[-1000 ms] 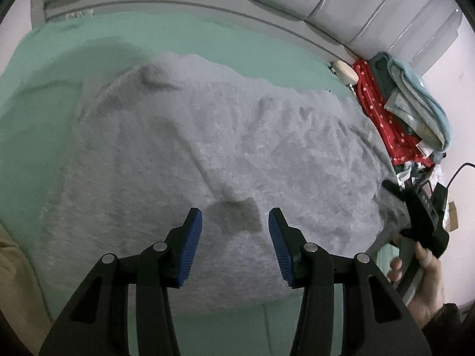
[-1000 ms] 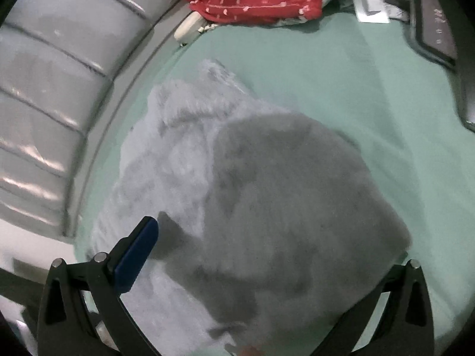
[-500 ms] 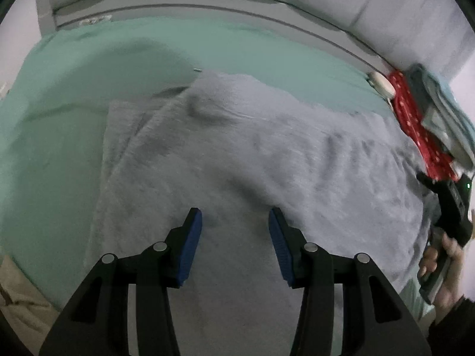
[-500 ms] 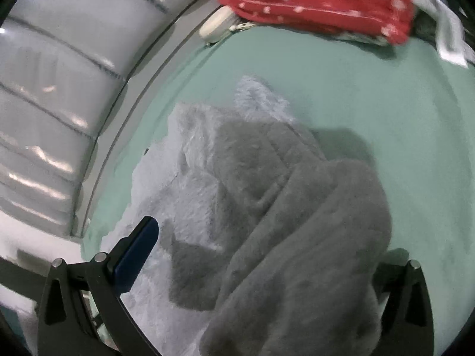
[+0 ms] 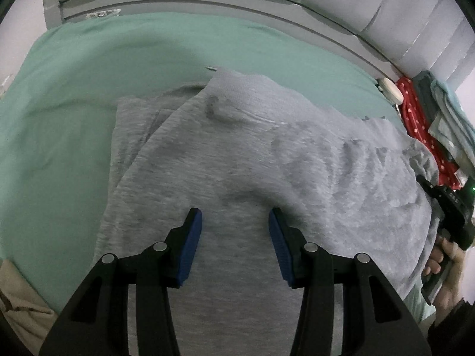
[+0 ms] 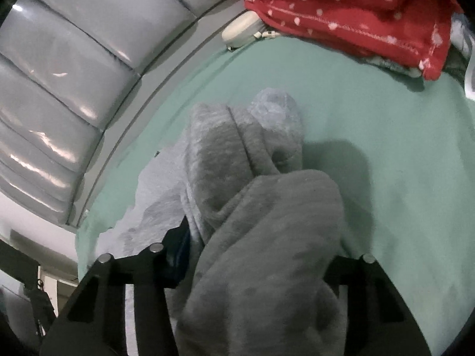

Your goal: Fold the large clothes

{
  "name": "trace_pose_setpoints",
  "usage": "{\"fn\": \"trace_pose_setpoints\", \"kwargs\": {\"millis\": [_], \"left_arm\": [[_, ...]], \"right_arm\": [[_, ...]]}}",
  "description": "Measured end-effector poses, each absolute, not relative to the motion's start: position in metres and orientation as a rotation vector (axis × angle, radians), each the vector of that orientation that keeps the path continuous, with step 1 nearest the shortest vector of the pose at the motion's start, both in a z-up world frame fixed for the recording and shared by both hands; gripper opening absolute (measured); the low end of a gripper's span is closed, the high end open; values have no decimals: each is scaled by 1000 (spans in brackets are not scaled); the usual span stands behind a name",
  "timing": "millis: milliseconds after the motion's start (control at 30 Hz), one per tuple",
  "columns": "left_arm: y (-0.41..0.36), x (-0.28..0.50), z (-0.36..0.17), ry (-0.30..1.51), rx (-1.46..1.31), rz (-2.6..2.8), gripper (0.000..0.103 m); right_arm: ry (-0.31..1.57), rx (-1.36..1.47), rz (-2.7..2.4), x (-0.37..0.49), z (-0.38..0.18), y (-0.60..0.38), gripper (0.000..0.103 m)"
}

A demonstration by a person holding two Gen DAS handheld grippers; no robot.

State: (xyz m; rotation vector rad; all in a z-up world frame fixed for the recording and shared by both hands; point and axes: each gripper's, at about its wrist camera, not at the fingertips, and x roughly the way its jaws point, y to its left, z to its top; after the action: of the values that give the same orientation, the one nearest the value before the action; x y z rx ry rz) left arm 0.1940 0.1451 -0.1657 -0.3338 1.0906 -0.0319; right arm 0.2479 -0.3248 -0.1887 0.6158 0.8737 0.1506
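Up close, the right gripper [image 6: 252, 255] is closing on a bunched fold of the grey fleece garment [image 5: 267, 178], fabric between the jaws. The left gripper [image 5: 235, 237] hovers open above it. Garment's spread on the green bedsheet [image 5: 118, 59], looks barely half-folded.

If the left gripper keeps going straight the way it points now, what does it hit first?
Most likely the fluffy grey garment spread on the green bedsheet. The left gripper points down at it with its jaws apart and nothing visible in between; how far above the fabric it sits is unclear.
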Motion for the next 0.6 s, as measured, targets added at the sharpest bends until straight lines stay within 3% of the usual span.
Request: {"fn": "trace_pose_setpoints", "kwargs": {"millis": [600], "left_arm": [[169,190,-137,1007,-468,-59,49]], "right_arm": [[796,437,181,229,-101,-266,40]]}}
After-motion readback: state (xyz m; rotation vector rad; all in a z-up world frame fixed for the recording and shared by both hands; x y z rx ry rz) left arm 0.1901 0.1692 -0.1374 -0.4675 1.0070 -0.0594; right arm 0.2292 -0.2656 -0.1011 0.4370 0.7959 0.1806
